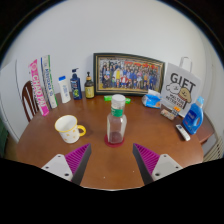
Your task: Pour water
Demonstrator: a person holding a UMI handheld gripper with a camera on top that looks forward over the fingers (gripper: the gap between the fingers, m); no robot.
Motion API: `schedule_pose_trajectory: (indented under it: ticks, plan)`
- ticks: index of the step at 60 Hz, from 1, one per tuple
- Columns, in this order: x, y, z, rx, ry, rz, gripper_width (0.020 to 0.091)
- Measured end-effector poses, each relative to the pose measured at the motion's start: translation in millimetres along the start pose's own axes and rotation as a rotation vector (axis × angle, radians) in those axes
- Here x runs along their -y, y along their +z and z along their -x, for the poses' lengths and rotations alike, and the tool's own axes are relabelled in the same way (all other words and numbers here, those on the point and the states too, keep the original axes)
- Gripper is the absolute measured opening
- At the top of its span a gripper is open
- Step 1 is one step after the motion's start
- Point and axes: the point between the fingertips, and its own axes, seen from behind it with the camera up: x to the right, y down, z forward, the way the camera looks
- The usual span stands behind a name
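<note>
- Wooden and round, the tabletop (100, 165) is stretching out ahead of my tool (112, 158), with a pale wall rising behind it.
- I am holding the tool with its fingers (72, 160) spread well apart, the magenta pads facing each other and gripping nothing.
- Just beyond the fingers, roughly on the line between them, a clear water bottle (117, 122) with a pale cap is standing upright on the tabletop; it is clear of both fingers.
- Ahead and to the left of the bottle, a white and yellow mug (68, 128) is sitting, its handle pointing toward the bottle.
- Far ahead, a framed group photo (129, 74) is leaning against the wall.
- To the left of the frame, several small bottles (76, 85) are lining up, and further left some tall packages (40, 84) are standing.
- Ahead to the right, a white bag marked "GIFT" (180, 89) is standing, with a blue spray bottle (194, 116) nearer to me beside it.
- A chair back (28, 100) is showing past the left rim of the tabletop.
</note>
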Motion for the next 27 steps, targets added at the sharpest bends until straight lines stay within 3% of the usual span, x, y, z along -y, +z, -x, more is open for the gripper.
schedule_pose_trajectory:
  ticks: [13, 27]
  plan:
    - [-27, -90, 8, -0.085, -0.021, 0.038, 0.0851]
    - [-46, -122, 9, -0.116, -0.039, 0.041, 0.0856]
